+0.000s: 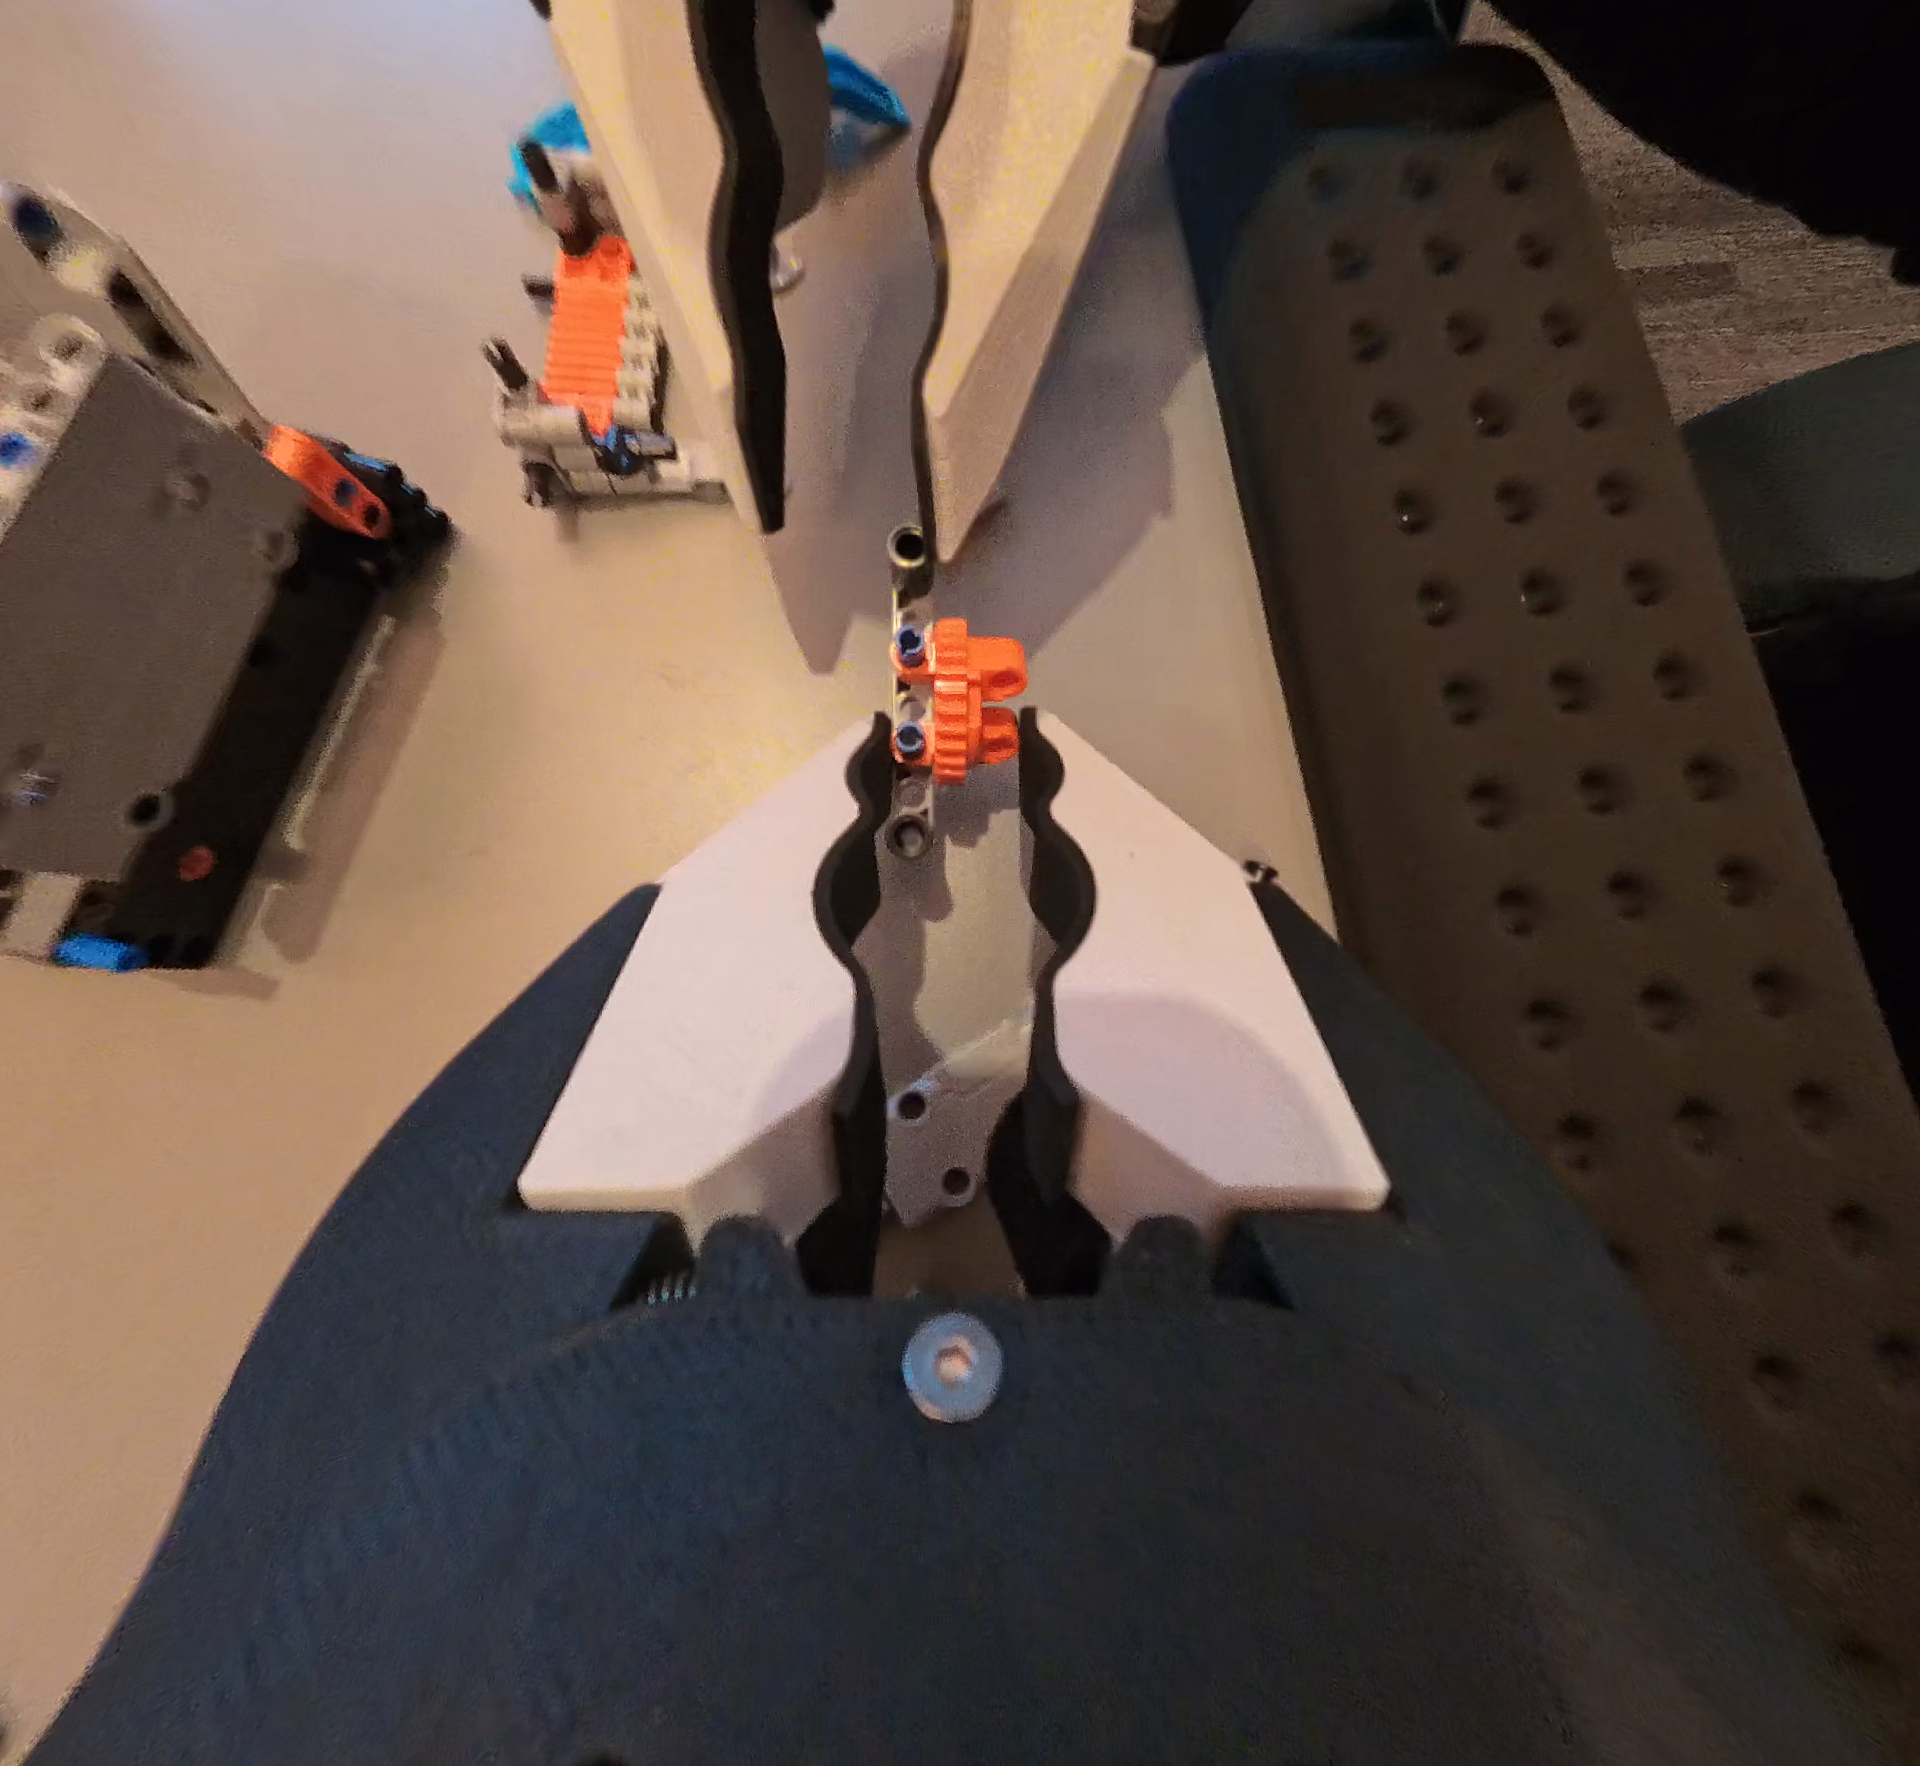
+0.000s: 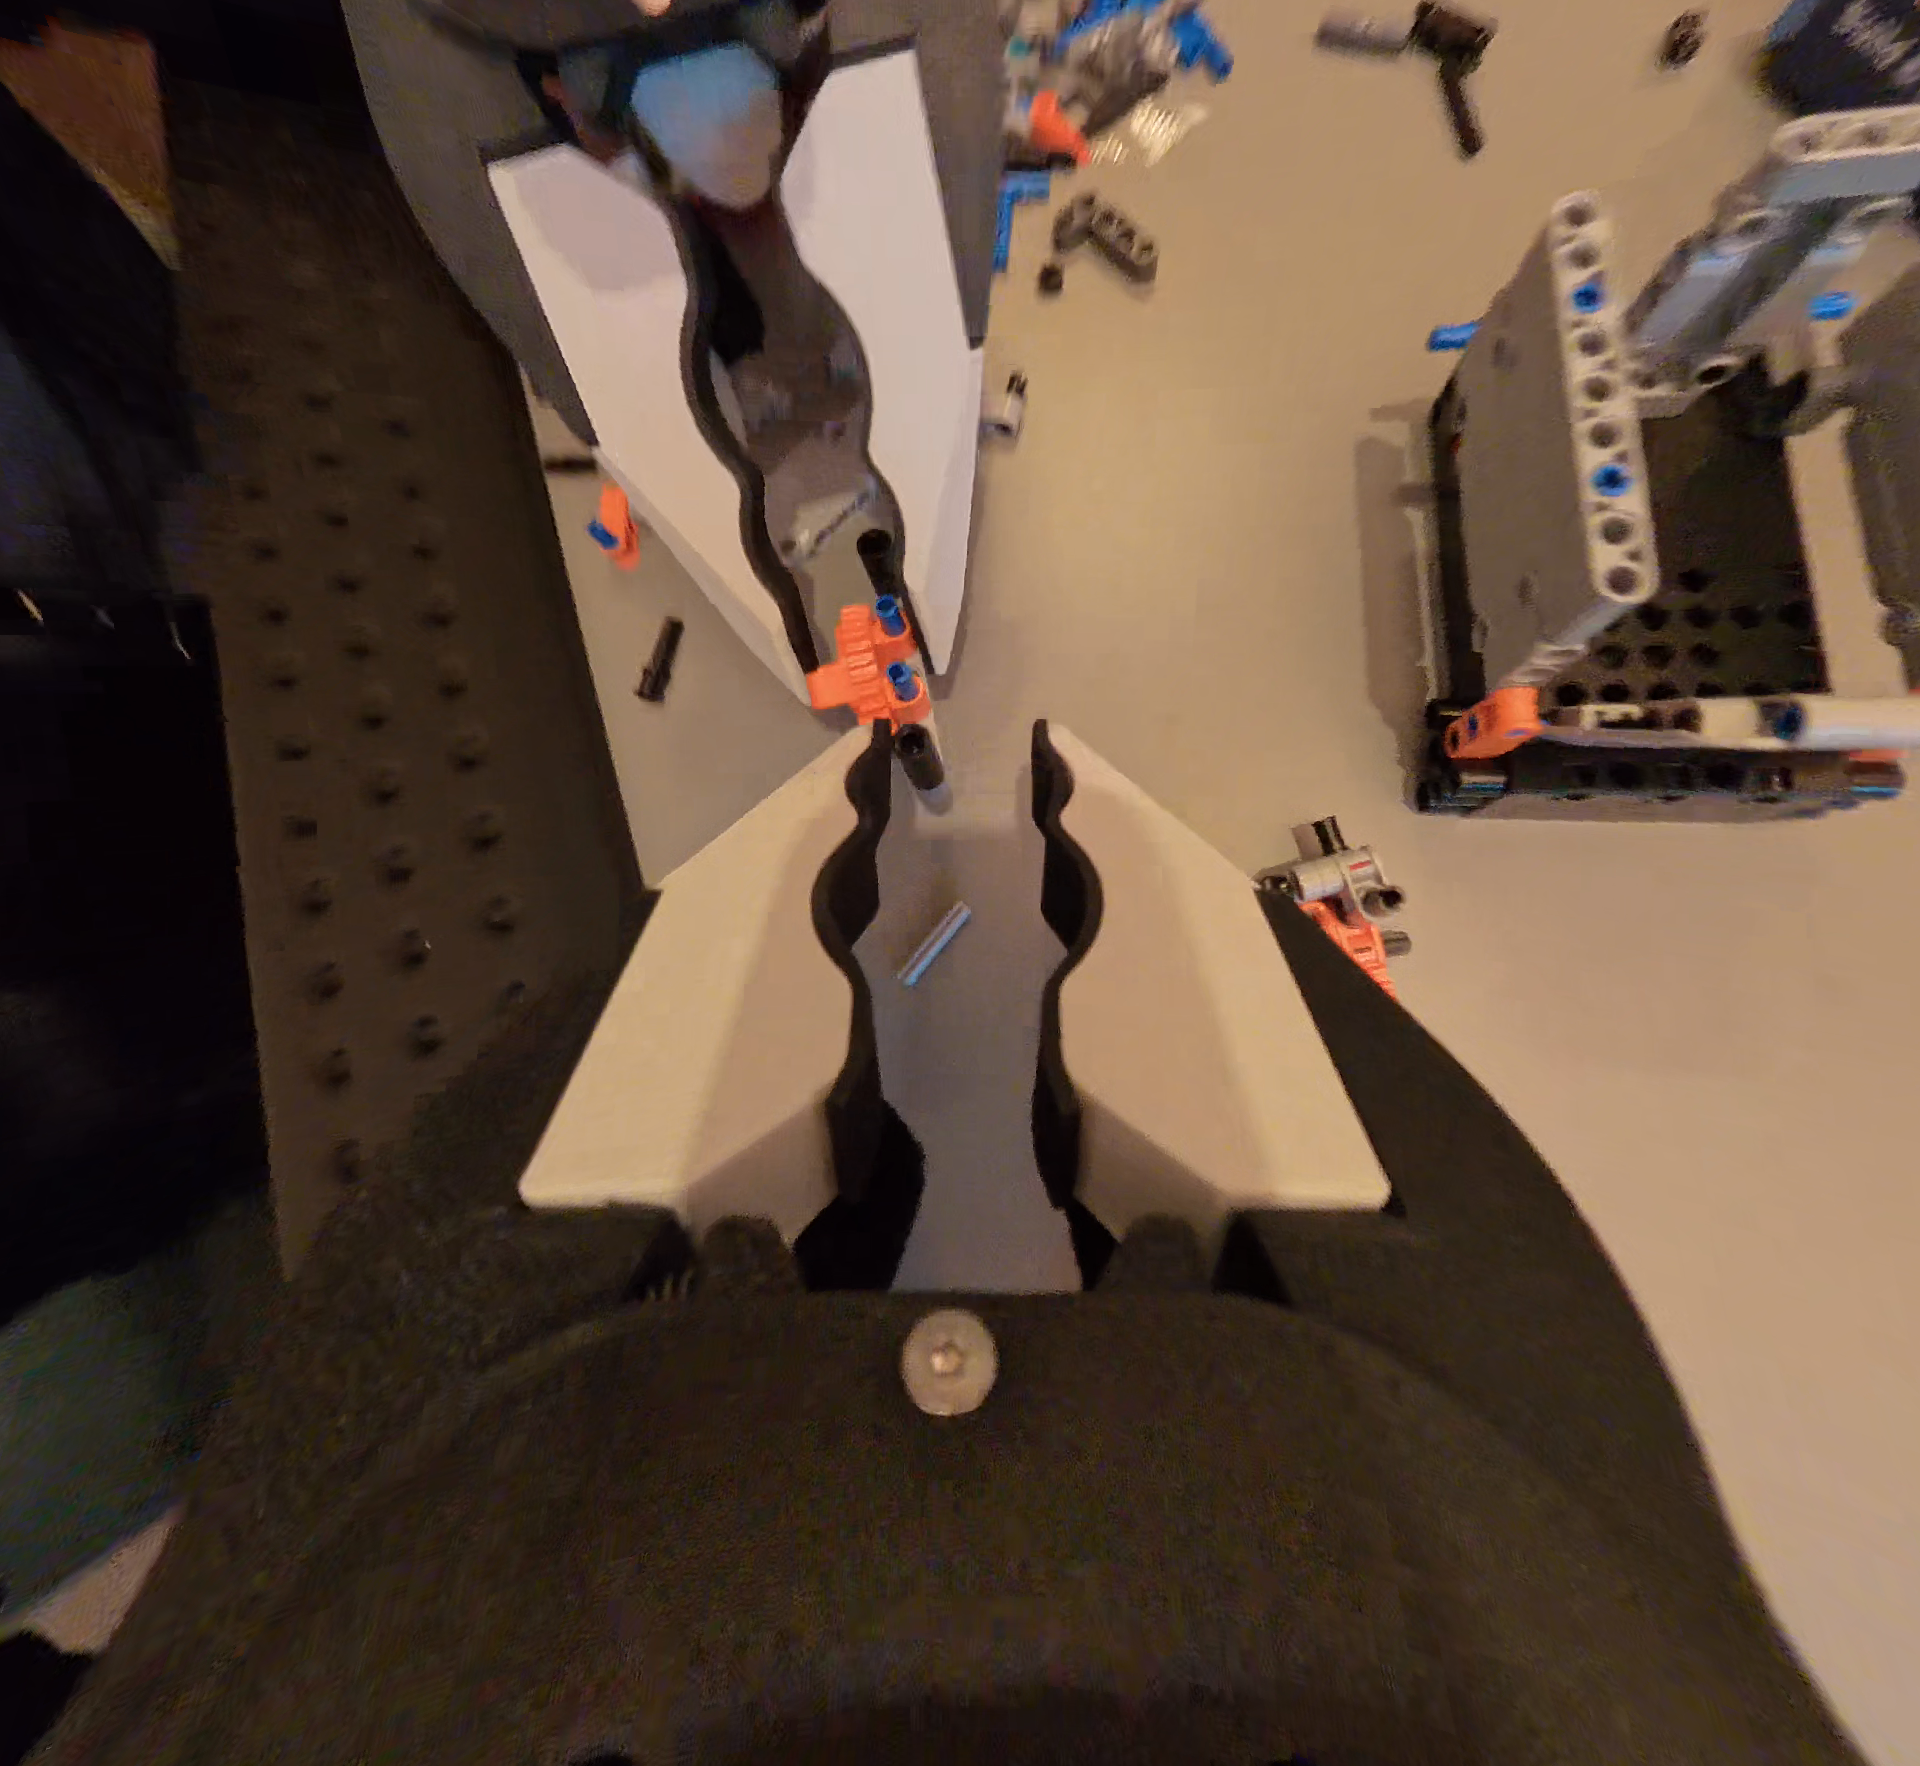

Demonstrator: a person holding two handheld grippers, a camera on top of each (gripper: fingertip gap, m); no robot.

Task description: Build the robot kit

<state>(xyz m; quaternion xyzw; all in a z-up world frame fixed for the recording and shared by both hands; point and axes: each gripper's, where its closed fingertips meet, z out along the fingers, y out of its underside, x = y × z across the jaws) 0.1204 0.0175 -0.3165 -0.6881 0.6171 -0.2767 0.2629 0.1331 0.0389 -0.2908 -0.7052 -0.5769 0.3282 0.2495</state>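
Your left gripper (image 1: 945, 740) was clamped on a thin grey beam (image 1: 906, 596) with an orange gear (image 1: 961, 708) and two blue pins (image 1: 910, 644) fixed to it. The assembly filled the gap between the jaws, above the table (image 1: 623, 781). Your right gripper (image 2: 958, 740) faced it tip to tip with its jaws apart. The beam's far end lay just inside them, against one finger.

Only the left wrist view showed a grey holed piece (image 1: 935, 1145) deep between that gripper's fingers; I could not tell whether it was held or lay below. It also showed a small orange-ribbed build (image 1: 587, 345) in full. Only the right wrist view showed the loose pile (image 2: 1122, 23) of blue, grey and orange parts far off, a dark printed box (image 2: 1849, 2), a black pin (image 2: 660, 658) and a thin blue axle (image 2: 933, 945) on the table under your open jaws.

The one box-like thing was the large grey build (image 2: 1538, 490). In the right wrist view its open bay showed a black holed floor (image 2: 1714, 636).

You worked close to the table edge, where the black perforated chair (image 1: 1507, 677) stood alongside. Bare table lay between the grippers and the grey build, on the side away from the chair.
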